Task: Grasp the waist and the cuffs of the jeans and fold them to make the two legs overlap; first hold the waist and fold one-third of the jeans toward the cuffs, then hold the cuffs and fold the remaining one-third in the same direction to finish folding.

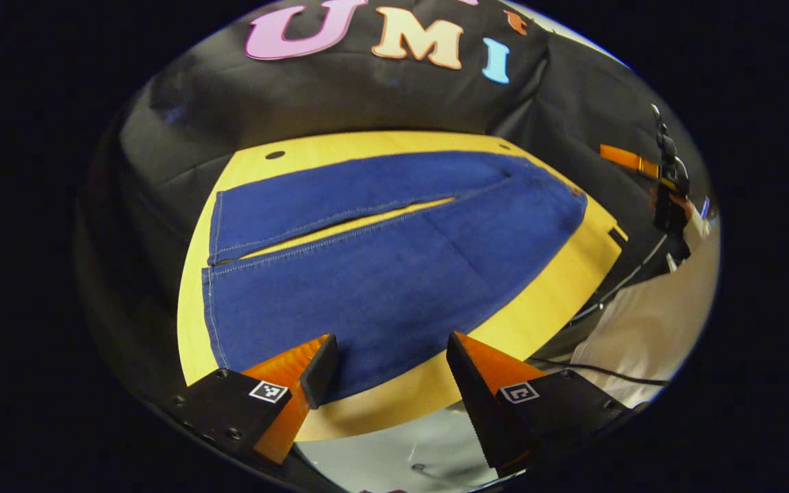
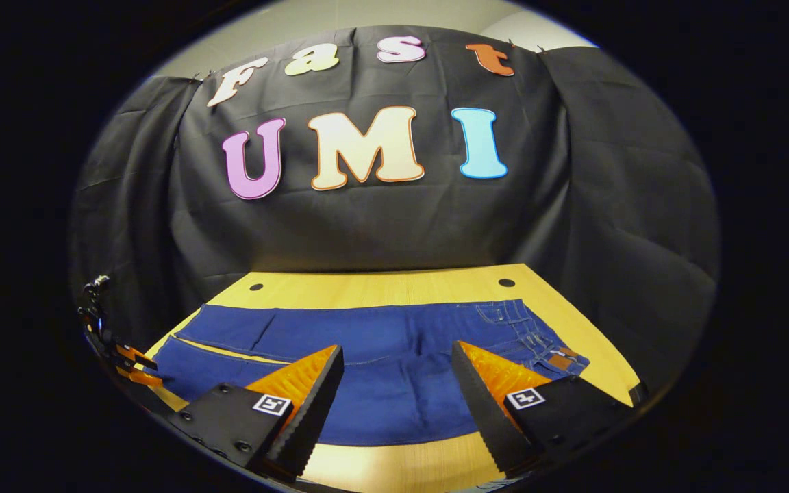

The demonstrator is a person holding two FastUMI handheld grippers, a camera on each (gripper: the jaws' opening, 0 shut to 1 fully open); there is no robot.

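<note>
Dark blue jeans [image 1: 394, 274] lie flat and spread out on a light wooden table [image 1: 538, 315], the two legs side by side with a narrow gap between them. Their cuffs point left in the left gripper view. The waist with its leather patch [image 2: 562, 357] lies at the right in the right gripper view. My left gripper [image 1: 389, 356] hovers open above the near leg at the table's front edge. My right gripper [image 2: 398, 366] stands open above the jeans [image 2: 381, 356] near the waist end. Nothing sits between either pair of fingers.
Black cloth walls close in the table at the back and sides. Two small round holes [image 2: 506, 282] mark the tabletop's far edge. The other gripper [image 1: 668, 185], a person's light sleeve [image 1: 648, 329] and cables [image 1: 614, 287] are at the right. The left hand's gripper [image 2: 117, 356] shows far left.
</note>
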